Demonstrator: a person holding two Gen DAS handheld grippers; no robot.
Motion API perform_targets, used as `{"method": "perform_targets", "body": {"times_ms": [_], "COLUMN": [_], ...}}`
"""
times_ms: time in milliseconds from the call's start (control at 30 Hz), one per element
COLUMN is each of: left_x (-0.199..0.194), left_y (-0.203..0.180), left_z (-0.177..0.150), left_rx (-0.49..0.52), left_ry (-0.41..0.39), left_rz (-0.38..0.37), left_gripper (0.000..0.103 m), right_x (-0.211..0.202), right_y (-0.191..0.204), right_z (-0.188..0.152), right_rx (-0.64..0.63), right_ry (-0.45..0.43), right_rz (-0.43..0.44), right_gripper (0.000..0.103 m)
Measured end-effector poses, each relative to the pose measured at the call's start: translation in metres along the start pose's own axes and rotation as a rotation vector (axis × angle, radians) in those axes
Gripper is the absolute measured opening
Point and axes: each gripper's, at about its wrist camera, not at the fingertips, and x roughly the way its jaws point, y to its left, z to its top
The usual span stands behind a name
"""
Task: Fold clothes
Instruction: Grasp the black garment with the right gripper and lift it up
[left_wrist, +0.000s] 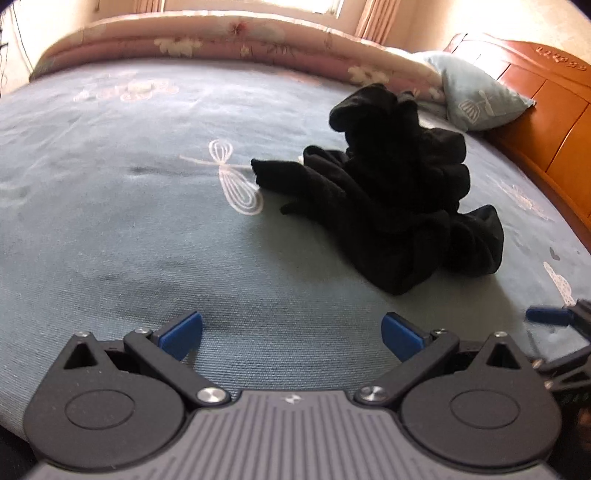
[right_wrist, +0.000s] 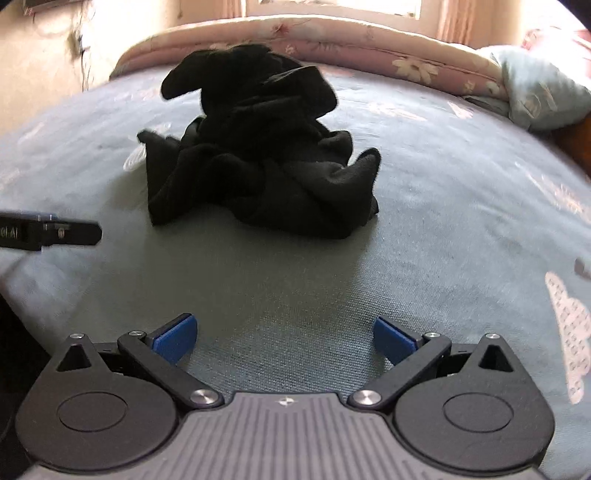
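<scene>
One black garment (left_wrist: 391, 192) is seen crumpled in a heap on the bed (left_wrist: 110, 221); its folds are too dark for its type to be made out. Both grippers, left (left_wrist: 291, 336) and right (right_wrist: 284, 338), are held short of it, jaws spread and empty. One pillow (left_wrist: 476, 96) and a quilt (right_wrist: 369, 40) are shown in both views; the headboard (left_wrist: 546, 110) is clear only in the left.

Garment heap (right_wrist: 258, 147) on bed (right_wrist: 424, 206), quilt (right_wrist: 332, 40) behind, pillow (right_wrist: 543, 96) right
</scene>
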Motion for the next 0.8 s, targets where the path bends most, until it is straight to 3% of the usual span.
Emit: {"method": "perform_targets", "body": {"times_ms": [167,333,433,633,800], "left_x": [-0.015,-0.033,-0.039,-0.044,-0.050], "left_y": [0.008,0.007,0.010,0.022,0.027], "left_z": [0.012,0.017,0.016,0.012,0.011], "left_rx": [-0.045,0.031,0.055,0.072,0.096], "left_ry": [-0.028,-0.111,-0.152,-0.192,-0.219], "left_rz": [0.056,0.139,0.156,0.123,0.086], "left_gripper": [0.102,0.092,0.091,0.091,0.092], "right_x": [-0.029,-0.037,-0.032,-0.019,0.004], "right_y": [-0.015,-0.019,-0.009,0.043,0.098], "right_z": [0.028,0.069,0.095,0.134,0.141], "right_rx": [0.042,-0.006,-0.072,-0.313,-0.671], "right_ry": [-0.141,-0.207,-0.229,-0.282,-0.308], "right_rz": [0.019,0.012,0.013,-0.012,-0.106], "right_gripper": [0.102,0.080,0.073,0.072,0.072]}}
